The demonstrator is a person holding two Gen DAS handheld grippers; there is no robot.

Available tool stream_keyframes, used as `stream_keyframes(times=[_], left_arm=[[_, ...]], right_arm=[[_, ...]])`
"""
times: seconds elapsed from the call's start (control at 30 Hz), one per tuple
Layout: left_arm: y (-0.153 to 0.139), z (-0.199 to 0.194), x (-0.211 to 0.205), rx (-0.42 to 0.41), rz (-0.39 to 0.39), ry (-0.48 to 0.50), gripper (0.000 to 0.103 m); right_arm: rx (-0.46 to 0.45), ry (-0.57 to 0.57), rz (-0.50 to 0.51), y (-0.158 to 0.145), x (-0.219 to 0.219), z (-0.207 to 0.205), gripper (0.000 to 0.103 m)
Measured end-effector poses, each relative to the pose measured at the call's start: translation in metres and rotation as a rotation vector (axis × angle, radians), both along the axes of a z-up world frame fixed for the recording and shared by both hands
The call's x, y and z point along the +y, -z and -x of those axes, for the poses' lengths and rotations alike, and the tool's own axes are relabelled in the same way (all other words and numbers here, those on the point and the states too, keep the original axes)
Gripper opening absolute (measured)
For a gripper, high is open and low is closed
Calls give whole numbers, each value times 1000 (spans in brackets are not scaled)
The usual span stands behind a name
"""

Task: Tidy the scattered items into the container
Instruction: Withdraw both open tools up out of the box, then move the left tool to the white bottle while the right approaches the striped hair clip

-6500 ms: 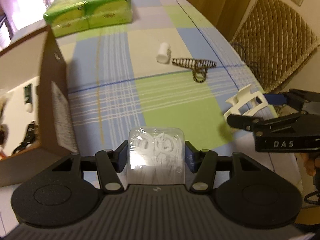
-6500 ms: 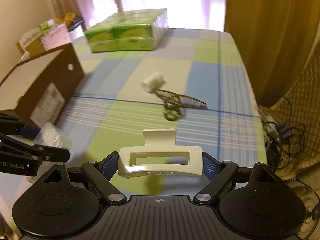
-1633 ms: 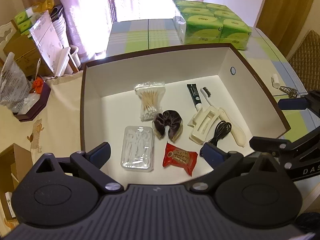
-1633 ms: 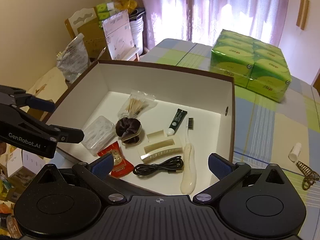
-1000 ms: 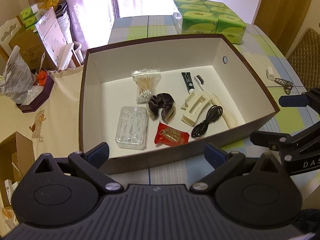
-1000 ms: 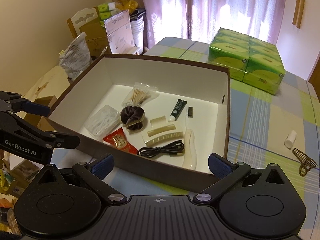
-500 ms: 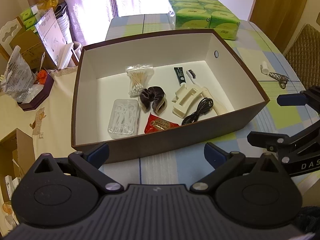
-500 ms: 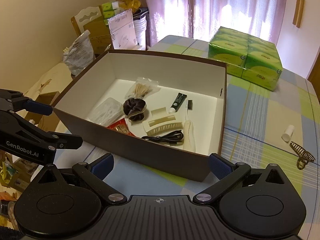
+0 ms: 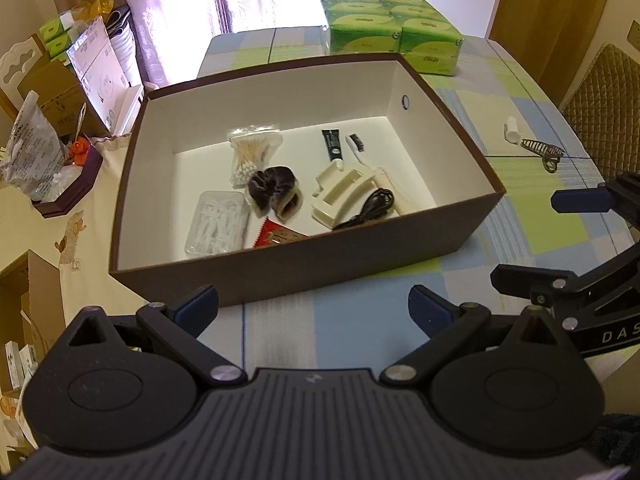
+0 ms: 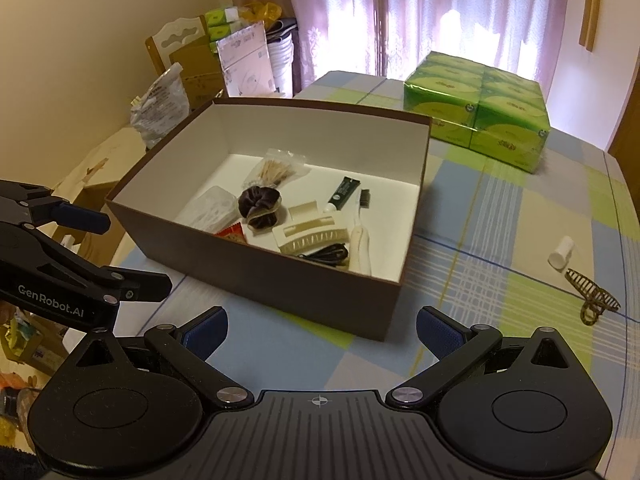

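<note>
A brown box (image 9: 360, 256) (image 10: 280, 276) with a white inside stands on the checked tablecloth. In it lie a clear floss-pick case (image 9: 216, 226), a cream hair claw (image 9: 340, 196) (image 10: 310, 236), a dark scrunchie (image 9: 272, 192), cotton swabs (image 9: 252, 152), a black cable, a toothbrush, a small tube and a red packet. Right of the box, on the cloth, lie a small white bottle (image 9: 511, 128) (image 10: 562, 254) and a brown hair claw (image 9: 544, 152) (image 10: 594, 302). My left gripper (image 9: 314, 310) and right gripper (image 10: 320, 330) are both open and empty, held in front of the box's near wall.
A green multipack of tissues (image 9: 390, 16) (image 10: 480, 108) sits at the table's far end. A quilted chair (image 9: 608, 100) stands at the right edge. Cardboard boxes and bags (image 10: 200, 64) crowd the floor to the left.
Both grippers let go of the floss case and the cream claw into the box, opened, then drew back toward me over the last second, so the box sits farther off.
</note>
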State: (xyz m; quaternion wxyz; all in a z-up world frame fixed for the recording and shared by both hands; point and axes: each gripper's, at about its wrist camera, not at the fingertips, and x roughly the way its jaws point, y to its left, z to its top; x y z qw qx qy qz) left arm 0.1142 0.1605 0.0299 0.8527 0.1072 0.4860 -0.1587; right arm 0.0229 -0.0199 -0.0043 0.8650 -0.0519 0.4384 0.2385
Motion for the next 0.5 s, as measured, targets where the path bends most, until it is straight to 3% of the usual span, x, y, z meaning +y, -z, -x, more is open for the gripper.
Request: stream_keyframes(times=[0.5], left_arm=[[1, 20, -51, 8, 5, 12, 100]], right_arm=[[9, 24, -5, 2, -51, 8, 103]])
